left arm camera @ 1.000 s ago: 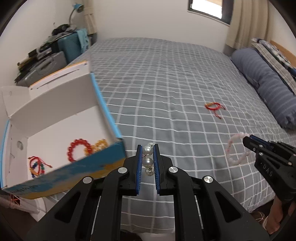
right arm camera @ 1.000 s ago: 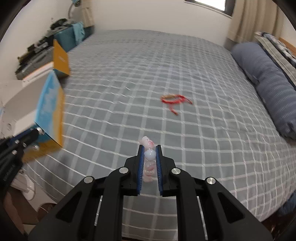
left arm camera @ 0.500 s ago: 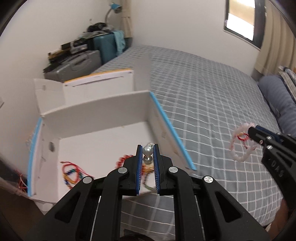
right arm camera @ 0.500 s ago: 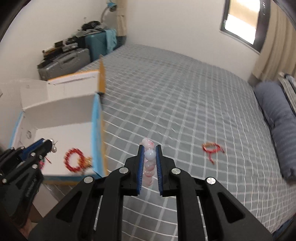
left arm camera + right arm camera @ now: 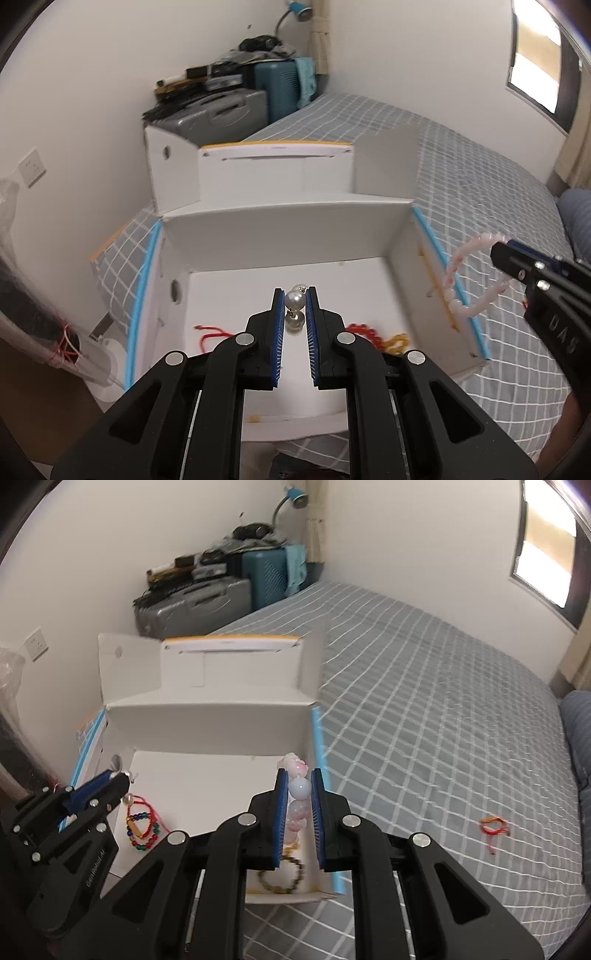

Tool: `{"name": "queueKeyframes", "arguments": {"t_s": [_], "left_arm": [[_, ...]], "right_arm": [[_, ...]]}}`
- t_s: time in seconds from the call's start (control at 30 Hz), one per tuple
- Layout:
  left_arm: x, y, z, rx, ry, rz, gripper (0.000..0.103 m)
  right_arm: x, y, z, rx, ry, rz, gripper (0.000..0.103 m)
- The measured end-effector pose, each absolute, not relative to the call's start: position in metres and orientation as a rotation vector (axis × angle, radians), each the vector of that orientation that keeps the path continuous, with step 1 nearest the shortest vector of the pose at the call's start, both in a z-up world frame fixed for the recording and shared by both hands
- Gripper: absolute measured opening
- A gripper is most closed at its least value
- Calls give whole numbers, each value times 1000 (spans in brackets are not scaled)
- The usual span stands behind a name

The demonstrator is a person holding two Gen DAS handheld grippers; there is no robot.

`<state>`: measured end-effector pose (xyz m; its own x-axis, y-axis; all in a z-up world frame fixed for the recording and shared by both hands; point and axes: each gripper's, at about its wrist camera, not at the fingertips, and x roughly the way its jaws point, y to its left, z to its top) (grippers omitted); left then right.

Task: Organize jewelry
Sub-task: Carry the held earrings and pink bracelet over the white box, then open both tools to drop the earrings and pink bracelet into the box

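My left gripper (image 5: 294, 300) is shut on a pearl earring (image 5: 294, 299) and holds it above the floor of the open white box (image 5: 280, 236). My right gripper (image 5: 300, 788) is shut on a pink bead bracelet (image 5: 298, 805), held over the box's right wall (image 5: 316, 738). The bracelet (image 5: 463, 273) also shows in the left wrist view, hanging from the right gripper over the blue box edge. In the box lie a red bead bracelet (image 5: 364, 330), a colourful bead bracelet (image 5: 142, 827) and a dark bead bracelet (image 5: 282, 877).
The box stands at the corner of a bed with a grey checked cover (image 5: 424, 709). A red string bracelet (image 5: 493, 827) lies on the cover to the right. Suitcases (image 5: 207, 598) are stacked by the wall behind.
Both grippers have swung left from over the bed to over the open box, each still holding its piece. The box now fills the middle of both views.
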<state>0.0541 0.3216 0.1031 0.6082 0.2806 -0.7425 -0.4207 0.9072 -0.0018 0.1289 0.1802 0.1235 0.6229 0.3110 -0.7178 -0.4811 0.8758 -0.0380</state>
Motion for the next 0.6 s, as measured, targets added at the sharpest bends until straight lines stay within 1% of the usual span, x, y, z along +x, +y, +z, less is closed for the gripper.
{"name": "queueKeyframes", "arguments": {"t_s": [0.23,0.6], "left_arm": [[49,352,72,-211,881,451,11],[52,361,42,-232,927,458,11]], "right_arm": [[133,211,81,-241,842,492,12],[139,229,37,-261,923,500,12]]}}
